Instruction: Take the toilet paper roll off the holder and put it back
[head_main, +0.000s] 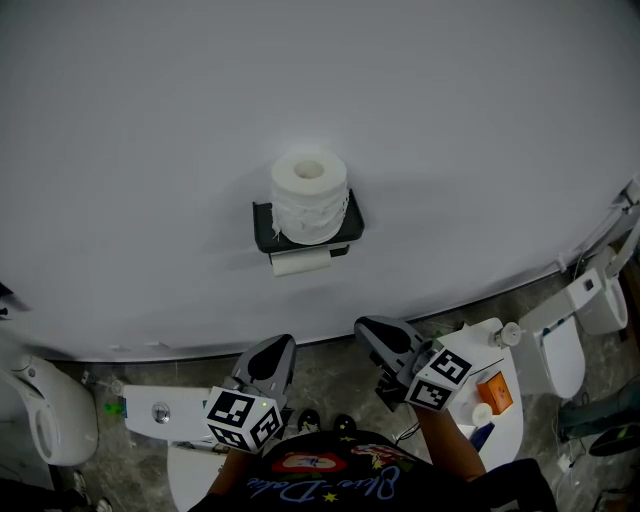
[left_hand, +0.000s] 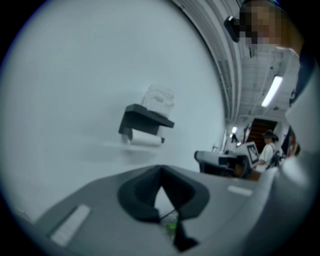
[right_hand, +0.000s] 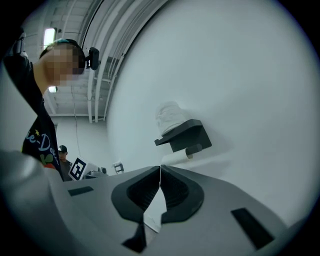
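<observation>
In the head view the lower roll (head_main: 300, 262) is mostly hidden beneath the black holder (head_main: 262, 225), the toilet (head_main: 40, 420) is cut off by the left edge and the orange thing (head_main: 493, 392) is too small to identify, while the left gripper view shows the upper roll (left_hand: 159, 99) only as a pale blur.

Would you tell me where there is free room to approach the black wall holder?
The white wall is bare left, right and above the black shelf-topped holder. Its top is crowded: the upright white toilet paper roll nearly fills it, and a thinner roll hangs beneath.
</observation>
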